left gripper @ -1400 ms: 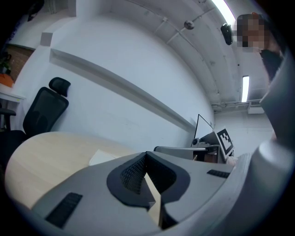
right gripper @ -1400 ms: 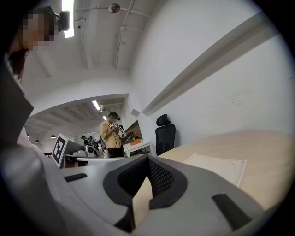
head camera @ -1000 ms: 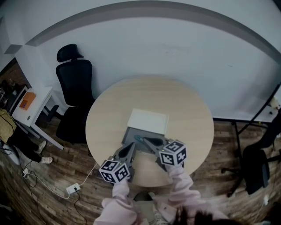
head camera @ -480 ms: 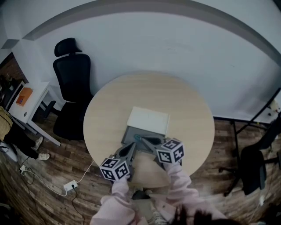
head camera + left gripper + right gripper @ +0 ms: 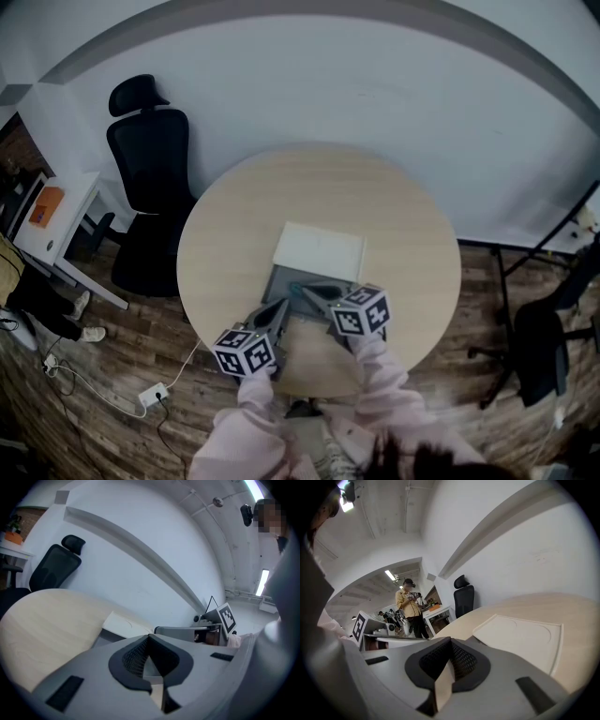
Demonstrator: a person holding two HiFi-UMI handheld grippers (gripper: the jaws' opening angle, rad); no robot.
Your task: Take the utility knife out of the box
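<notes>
The utility knife point(image 5: 298, 290) lies in the open grey box point(image 5: 279, 281), toward its near side, right by the tip of my right gripper point(image 5: 309, 293). From the head view it is only a thin teal sliver (too small for me to say which way it points or how its long axis runs). Neither gripper view shows it, so its teal colour is all I can give of its look.

My right gripper's jaws are pressed together, pads meeting with nothing between them. My left gripper point(image 5: 279, 309) is the same, jaws closed tip to tip and empty, at the box's near-left corner. The two grippers converge on the box from my side, tips near each other but apart.

The box sits on the round pale wooden table point(image 5: 225, 234), in the half nearer me, its near wall close to the table's edge. A white lid point(image 5: 319, 251) lies just behind the box; whether it rests on the far wall I cannot tell. To the left, the right and beyond the lid, plain tabletop runs out to the rim. A black office chair point(image 5: 145, 159) stands off the table's far left, well apart, against the white wall point(image 5: 375, 94).
</notes>
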